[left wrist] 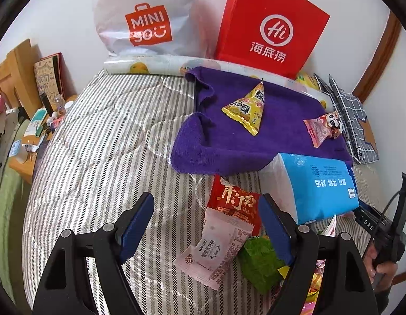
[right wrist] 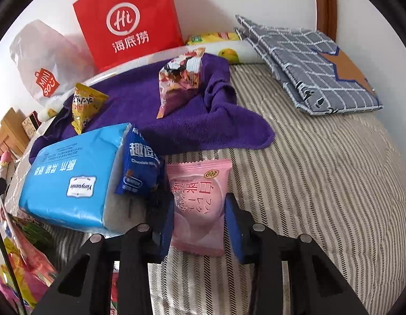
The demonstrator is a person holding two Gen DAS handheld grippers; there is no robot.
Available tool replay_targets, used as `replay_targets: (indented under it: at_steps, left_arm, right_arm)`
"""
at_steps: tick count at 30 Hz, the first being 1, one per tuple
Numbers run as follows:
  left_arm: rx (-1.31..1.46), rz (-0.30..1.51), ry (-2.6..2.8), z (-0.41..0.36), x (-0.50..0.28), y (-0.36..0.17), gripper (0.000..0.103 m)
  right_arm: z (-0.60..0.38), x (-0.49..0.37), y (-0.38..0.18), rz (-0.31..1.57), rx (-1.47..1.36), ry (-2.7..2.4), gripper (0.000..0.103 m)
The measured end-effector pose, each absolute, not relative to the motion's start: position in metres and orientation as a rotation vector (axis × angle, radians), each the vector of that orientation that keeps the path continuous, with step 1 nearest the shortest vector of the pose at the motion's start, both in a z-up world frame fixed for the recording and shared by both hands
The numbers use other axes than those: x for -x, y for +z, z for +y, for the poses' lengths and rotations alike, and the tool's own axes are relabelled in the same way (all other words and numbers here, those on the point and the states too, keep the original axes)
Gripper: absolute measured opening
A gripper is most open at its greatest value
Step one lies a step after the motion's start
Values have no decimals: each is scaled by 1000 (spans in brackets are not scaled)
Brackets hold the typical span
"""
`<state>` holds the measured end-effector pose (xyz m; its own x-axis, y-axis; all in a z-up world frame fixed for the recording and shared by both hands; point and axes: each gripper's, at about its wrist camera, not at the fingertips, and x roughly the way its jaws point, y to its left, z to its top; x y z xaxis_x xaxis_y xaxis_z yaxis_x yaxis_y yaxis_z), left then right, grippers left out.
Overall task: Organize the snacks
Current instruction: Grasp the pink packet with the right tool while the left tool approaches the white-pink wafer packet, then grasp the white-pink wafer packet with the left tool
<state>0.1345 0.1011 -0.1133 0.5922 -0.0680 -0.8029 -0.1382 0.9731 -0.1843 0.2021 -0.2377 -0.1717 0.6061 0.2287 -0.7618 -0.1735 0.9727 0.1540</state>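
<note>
Right gripper point(right wrist: 199, 220) clamped on pink peach snack packet point(right wrist: 199, 202).
Packet upright on striped bedcover point(right wrist: 321, 183), long axis running away from camera; left gripper point(left wrist: 207, 223) jaws apart.

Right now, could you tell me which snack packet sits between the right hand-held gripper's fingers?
The pale pink peach packet; the blue chocolate packet leans against the tissue pack beside it.

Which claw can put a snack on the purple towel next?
The right claw: its pads already sit against the pink peach snack. The left claw is open over loose packets. The purple towel lies just ahead.
</note>
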Motion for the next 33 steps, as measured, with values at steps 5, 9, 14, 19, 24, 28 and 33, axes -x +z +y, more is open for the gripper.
replay_targets:
  at_steps: [5, 9, 14, 19, 24, 28, 33]
  left_arm:
    - [236, 949, 27, 101, -133, -118, 81]
    - [236, 951, 17, 100, -133, -121, 81]
    - [222, 956, 6, 99, -132, -125, 81]
    - [160, 976, -2, 97, -128, -128, 81]
    - [164, 1018, -27, 100, -128, -145, 81]
    - [175, 1055, -54, 102, -127, -161, 81]
    - [91, 1042, -56, 90, -122, -166, 81]
  right_arm:
    - [-252, -183, -162, 897, -28, 235, 34]
    - [-255, -178, -163, 915, -9, 252, 35]
    - [-250, -181, -174, 899, -18, 231, 38]
    - [-245, -183, -177, 865, 20, 198, 40]
    - [-245, -183, -178, 866, 19, 198, 40]
    - [-244, -184, -177, 867, 35, 190, 40]
    - [-244, -184, -177, 867, 35, 189, 40]
